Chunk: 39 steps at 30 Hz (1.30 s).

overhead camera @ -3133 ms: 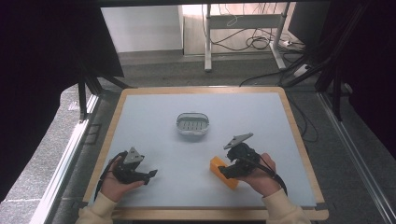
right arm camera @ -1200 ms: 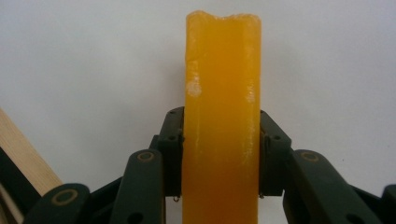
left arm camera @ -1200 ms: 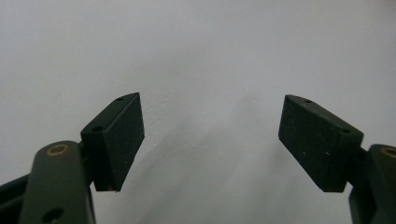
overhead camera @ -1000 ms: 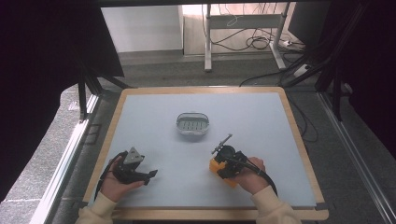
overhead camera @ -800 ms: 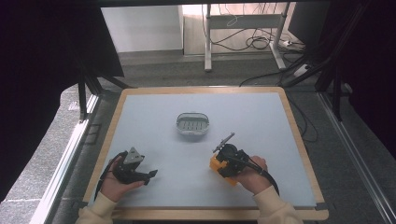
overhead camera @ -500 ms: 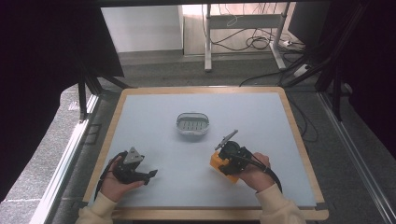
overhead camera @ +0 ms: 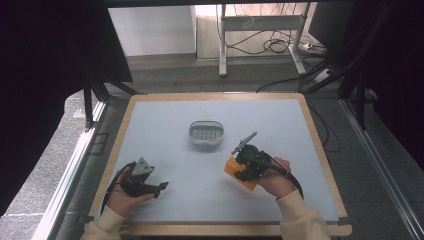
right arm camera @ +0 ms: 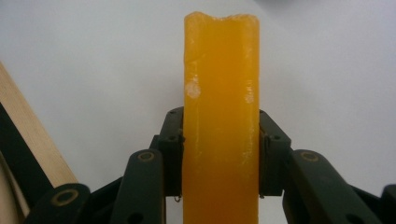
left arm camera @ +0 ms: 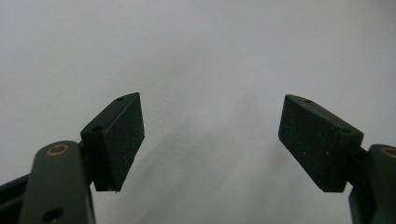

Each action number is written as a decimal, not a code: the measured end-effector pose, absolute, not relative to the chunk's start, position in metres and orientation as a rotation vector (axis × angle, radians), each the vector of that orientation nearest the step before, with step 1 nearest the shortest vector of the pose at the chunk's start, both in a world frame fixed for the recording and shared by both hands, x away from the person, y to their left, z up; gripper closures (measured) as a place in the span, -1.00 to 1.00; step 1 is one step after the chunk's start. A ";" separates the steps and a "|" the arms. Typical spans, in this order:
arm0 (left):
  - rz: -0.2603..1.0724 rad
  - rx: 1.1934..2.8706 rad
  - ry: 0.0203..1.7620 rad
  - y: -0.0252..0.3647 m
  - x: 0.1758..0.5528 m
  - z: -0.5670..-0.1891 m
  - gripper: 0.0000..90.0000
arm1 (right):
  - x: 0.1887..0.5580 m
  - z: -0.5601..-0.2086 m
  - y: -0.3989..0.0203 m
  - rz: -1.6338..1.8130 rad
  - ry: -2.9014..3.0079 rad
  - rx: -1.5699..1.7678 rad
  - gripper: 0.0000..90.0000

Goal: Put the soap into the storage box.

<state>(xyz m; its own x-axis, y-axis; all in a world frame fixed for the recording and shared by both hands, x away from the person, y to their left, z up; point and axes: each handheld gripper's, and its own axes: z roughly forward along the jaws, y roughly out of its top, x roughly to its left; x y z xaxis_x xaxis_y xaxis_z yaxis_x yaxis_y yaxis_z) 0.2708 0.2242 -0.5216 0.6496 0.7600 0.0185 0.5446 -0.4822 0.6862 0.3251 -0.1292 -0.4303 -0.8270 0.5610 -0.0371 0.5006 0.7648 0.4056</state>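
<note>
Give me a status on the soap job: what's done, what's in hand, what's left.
Done: the right gripper is shut on the orange soap bar. In hand: the bar is carried just short of the soap dish. Left: the dish looks empty, so probably setting the bar in it. The left gripper rests open on the table.

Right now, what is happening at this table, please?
A person works at a white table with a gripper in each hand. The right gripper is clamped on an orange bar, perhaps soap, near the table's right side. A small grey slotted dish stands apart, nearer the middle. The left gripper rests at the left, jaws open, holding nothing.
</note>
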 end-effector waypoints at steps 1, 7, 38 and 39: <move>0.424 2.210 1.008 0.224 0.271 -0.522 -0.50 | 0.326 -0.430 -0.130 0.578 2.803 0.847 0.37; 0.425 2.212 1.007 0.224 0.271 -0.522 -0.50 | 0.330 -0.424 -0.131 0.589 2.796 0.845 0.37; 0.423 2.205 1.014 0.226 0.272 -0.522 -0.50 | 0.354 -0.406 -0.121 0.596 2.799 0.742 0.37; 0.423 2.205 1.014 0.226 0.272 -0.522 -0.50 | 0.354 -0.406 -0.121 0.598 2.799 0.739 0.37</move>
<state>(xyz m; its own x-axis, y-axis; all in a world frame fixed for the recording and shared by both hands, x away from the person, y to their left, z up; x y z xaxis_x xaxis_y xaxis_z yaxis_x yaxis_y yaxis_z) 0.2716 0.2256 -0.5222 0.6464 0.7629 0.0151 0.5473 -0.4773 0.6875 0.3545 -0.1210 -0.4055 -0.8589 0.5067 -0.0747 0.4319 0.7948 0.4263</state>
